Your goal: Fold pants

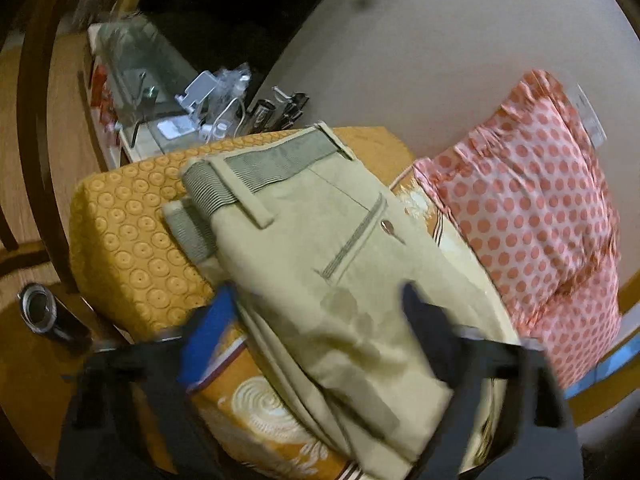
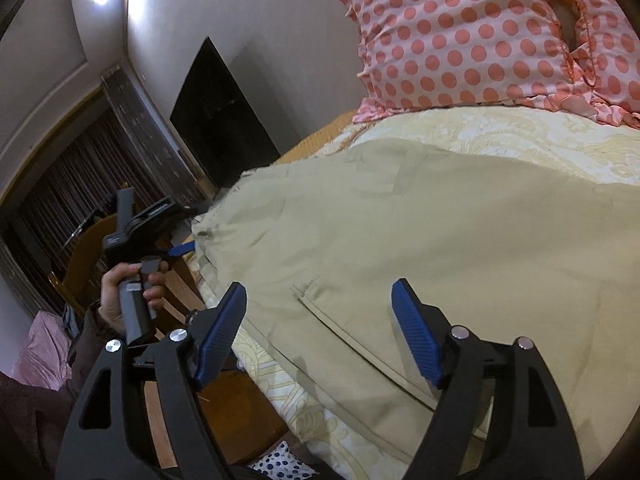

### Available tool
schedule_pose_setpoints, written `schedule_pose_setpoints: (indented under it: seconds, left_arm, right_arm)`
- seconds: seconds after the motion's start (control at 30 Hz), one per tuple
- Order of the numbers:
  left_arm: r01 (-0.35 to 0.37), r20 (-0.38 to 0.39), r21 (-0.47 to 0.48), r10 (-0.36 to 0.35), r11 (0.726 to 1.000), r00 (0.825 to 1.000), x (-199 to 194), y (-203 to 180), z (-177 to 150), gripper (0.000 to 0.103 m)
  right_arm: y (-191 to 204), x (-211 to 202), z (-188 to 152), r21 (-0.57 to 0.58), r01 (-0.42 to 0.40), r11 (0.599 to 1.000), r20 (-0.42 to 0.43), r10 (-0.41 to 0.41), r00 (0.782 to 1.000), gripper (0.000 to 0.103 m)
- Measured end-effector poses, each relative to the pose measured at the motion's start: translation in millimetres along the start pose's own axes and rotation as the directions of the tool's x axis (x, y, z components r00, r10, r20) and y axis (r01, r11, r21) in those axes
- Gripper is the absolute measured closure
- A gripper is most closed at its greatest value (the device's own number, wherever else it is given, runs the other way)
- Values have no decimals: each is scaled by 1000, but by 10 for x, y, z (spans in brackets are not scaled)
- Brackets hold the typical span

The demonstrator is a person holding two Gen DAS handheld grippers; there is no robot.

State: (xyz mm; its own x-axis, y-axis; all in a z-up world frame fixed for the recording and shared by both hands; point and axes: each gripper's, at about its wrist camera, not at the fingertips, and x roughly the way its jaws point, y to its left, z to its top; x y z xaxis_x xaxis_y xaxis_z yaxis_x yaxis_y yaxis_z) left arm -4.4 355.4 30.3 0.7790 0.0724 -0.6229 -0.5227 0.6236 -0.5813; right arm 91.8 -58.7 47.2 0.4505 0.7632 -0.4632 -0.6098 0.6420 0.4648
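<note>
Beige pants (image 1: pixel 320 248) lie folded on the bed, waistband at the far end, back pocket facing up. In the left wrist view my left gripper (image 1: pixel 316 300) is open, its fingers spread either side of the pants' near part, not closed on them. In the right wrist view the pants (image 2: pixel 420 232) spread flat across the bed. My right gripper (image 2: pixel 318 292) is open just above the cloth near a pocket seam. The left gripper (image 2: pixel 176 248) shows at the pants' far edge, held by a hand.
A pink polka-dot pillow (image 1: pixel 532 208) (image 2: pixel 480 36) lies beyond the pants. An orange patterned cushion (image 1: pixel 128 240) sits left of them. A cluttered glass table (image 1: pixel 168 92) stands behind. A dark cup (image 1: pixel 40 308) is at left. The bed's wooden edge (image 2: pixel 224 408) runs below.
</note>
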Motion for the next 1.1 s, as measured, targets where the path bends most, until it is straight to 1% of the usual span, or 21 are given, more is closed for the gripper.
schedule_pose_setpoints:
  seconds: [0.1, 0.17, 0.23, 0.3, 0.37, 0.43, 0.47, 0.5, 0.53, 0.57, 0.6, 0.63, 0.7, 0.77, 0.83, 0.87, 0.93, 1.0, 1.03, 1.07, 1.1]
  left_arm:
    - [-11, 19, 6, 11, 1000, 1000, 65, -2, 1, 88]
    - [-66, 62, 102, 60, 993, 996, 20, -195, -24, 93]
    - [-102, 146, 223, 70, 969, 987, -106, -527, -63, 95]
    - [-86, 188, 325, 25, 942, 982, -231, -889, -114, 96]
    - [-33, 203, 448, -66, 894, 977, -355, -1380, -244, 96]
    - [48, 173, 602, -188, 797, 967, -462, -1994, -557, 96]
    - [82, 151, 646, -233, 759, 961, -493, -2184, -697, 96]
    - [127, 117, 698, -287, 705, 951, -535, -2389, -883, 96]
    - [193, 56, 759, -358, 622, 932, -589, -2627, -1172, 96]
    - [241, 2, 790, -396, 563, 918, -617, -2754, -1378, 96]
    - [301, -76, 817, -425, 492, 902, -629, -2875, -1641, 95]
    - [372, -179, 831, -434, 413, 883, -600, -2969, -1963, 95]
    - [473, -339, 827, -402, 304, 850, -481, -3014, -2466, 95]
    - [542, -461, 805, -320, 241, 827, -317, -2971, -2879, 95]
    - [547, -495, 810, -256, 209, 830, -177, -2869, -3156, 94]
    - [529, -477, 824, -257, 204, 841, -171, -2821, -3199, 93]
    - [520, -463, 832, -273, 192, 843, -252, -2766, -3176, 89]
    - [535, -472, 824, -297, 187, 830, -396, -2748, -3109, 80]
    - [565, -491, 802, -322, 196, 809, -493, -2705, -3005, 79]
    - [595, -511, 775, -344, 211, 788, -541, -2693, -2905, 71]
    - [617, -516, 749, -370, 241, 772, -583, -2665, -2774, 59]
  right_arm:
    - [-110, -206, 6, 18, 5, 1000, 56, -6, 998, 24]
    - [-172, -353, 3, 30, 14, 999, 96, -17, 995, 24]
    - [-263, -565, -1, 43, 34, 998, 151, -40, 988, 23]
    - [-376, -820, -29, 66, 64, 996, 217, -76, 973, 22]
    - [-500, -1031, -56, 103, 94, 990, 268, -118, 956, 21]
    - [-636, -1229, -96, 154, 121, 981, 310, -164, 936, 21]
    - [-717, -1336, -121, 186, 131, 974, 332, -188, 924, 21]
    - [-784, -1423, -148, 216, 137, 967, 349, -207, 914, 21]
    - [-873, -1528, -187, 256, 135, 957, 370, -226, 901, 21]
    - [-943, -1605, -223, 290, 132, 948, 383, -241, 892, 21]
    - [-992, -1651, -246, 311, 128, 942, 390, -249, 886, 21]
    - [-1057, -1704, -276, 338, 121, 933, 395, -258, 882, 21]
    - [-1155, -1760, -325, 376, 112, 920, 394, -269, 879, 21]
    - [-1247, -1759, -372, 413, 83, 907, 385, -257, 886, 21]
    - [-1361, -1760, -429, 458, 25, 889, 376, -219, 900, 18]
    - [-1426, -1727, -455, 485, -5, 875, 367, -199, 909, 18]
    - [-1510, -1649, -451, 512, -24, 859, 339, -176, 924, 18]
    - [-1559, -1554, -418, 522, -14, 853, 301, -169, 939, 18]
    - [-1590, -1497, -386, 523, -4, 852, 278, -166, 946, 19]
    - [-1603, -1458, -343, 515, 15, 857, 260, -173, 950, 19]
    - [-1610, -1438, -319, 511, 31, 859, 244, -179, 953, 20]
